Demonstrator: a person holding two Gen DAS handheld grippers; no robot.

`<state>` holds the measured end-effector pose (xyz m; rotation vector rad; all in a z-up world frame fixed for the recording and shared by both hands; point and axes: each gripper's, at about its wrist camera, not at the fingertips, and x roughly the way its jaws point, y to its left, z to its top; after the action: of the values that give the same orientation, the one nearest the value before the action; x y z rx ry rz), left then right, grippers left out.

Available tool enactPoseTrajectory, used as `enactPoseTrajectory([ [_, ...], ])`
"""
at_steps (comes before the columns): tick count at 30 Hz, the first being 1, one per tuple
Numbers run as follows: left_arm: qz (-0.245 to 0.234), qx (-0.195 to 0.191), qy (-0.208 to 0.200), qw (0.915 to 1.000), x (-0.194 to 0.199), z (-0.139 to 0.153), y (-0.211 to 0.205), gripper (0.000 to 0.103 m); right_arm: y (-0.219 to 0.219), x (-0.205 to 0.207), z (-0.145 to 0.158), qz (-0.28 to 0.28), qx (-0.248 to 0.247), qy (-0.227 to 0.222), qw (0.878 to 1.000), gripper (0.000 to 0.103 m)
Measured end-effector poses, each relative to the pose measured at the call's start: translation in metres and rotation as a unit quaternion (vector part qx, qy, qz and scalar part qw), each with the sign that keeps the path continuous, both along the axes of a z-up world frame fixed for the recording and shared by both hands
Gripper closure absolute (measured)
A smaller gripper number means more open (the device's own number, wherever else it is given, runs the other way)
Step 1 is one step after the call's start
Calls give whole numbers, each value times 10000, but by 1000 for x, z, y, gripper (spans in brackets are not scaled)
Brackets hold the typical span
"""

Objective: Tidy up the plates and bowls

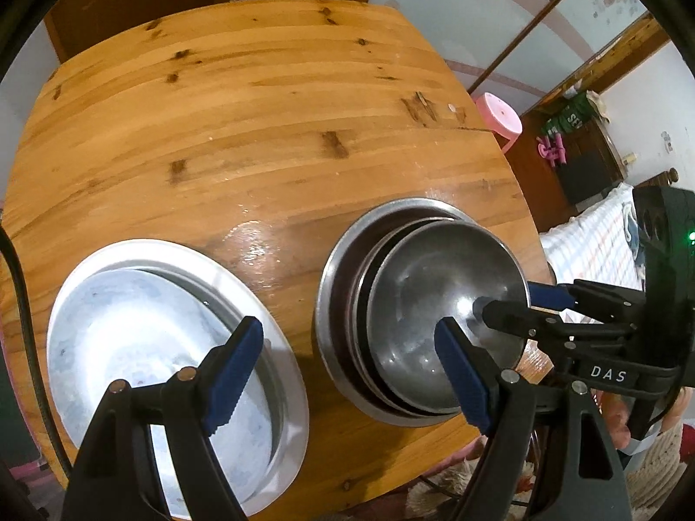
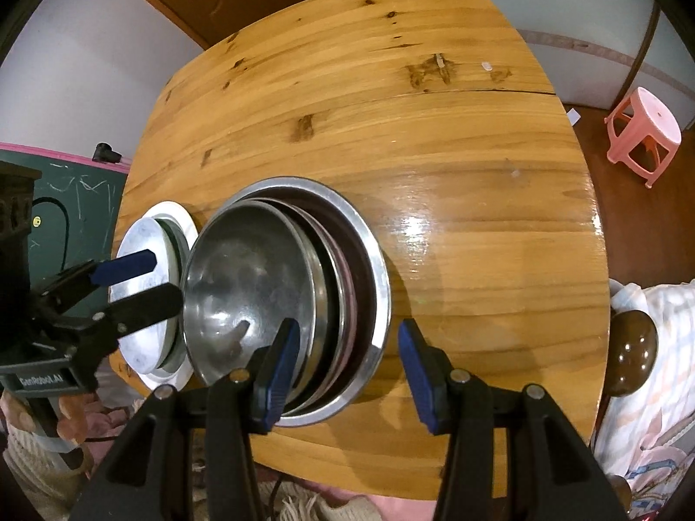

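Note:
Several steel bowls sit nested on the wooden table (image 1: 260,130), the top bowl (image 1: 434,295) (image 2: 243,278) leaning inside the wide-rimmed outer bowl (image 1: 334,269) (image 2: 373,269). Left of them lies a stack of pale metal plates (image 1: 130,325) (image 2: 143,239). My left gripper (image 1: 347,338) (image 2: 167,278) hangs open, one finger over the plates and the other at the top bowl's left rim. My right gripper (image 2: 347,347) (image 1: 506,299) stands open astride the bowls' right-hand rims, one finger inside the bowls and one outside, with no pad visibly pressing.
Both stacks stand close to the table's near edge (image 2: 391,477). A pink plastic stool (image 2: 647,134) (image 1: 499,117) stands on the floor beyond the right side. A bed with striped bedding (image 1: 586,239) lies to the right, and a green chalkboard (image 2: 74,199) stands at the left.

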<state>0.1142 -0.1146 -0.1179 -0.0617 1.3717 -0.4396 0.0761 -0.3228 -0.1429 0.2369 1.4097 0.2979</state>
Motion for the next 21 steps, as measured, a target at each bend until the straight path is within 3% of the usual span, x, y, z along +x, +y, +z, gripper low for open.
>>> enactPoseTrajectory([
  [12, -185, -82, 112, 9997, 2, -10, -7, 23, 1, 3, -2, 79, -18, 58, 10000, 58],
  [21, -184, -363, 387, 9984, 3, -17, -2, 27, -1, 6, -4, 126, 12, 102, 9999, 67],
])
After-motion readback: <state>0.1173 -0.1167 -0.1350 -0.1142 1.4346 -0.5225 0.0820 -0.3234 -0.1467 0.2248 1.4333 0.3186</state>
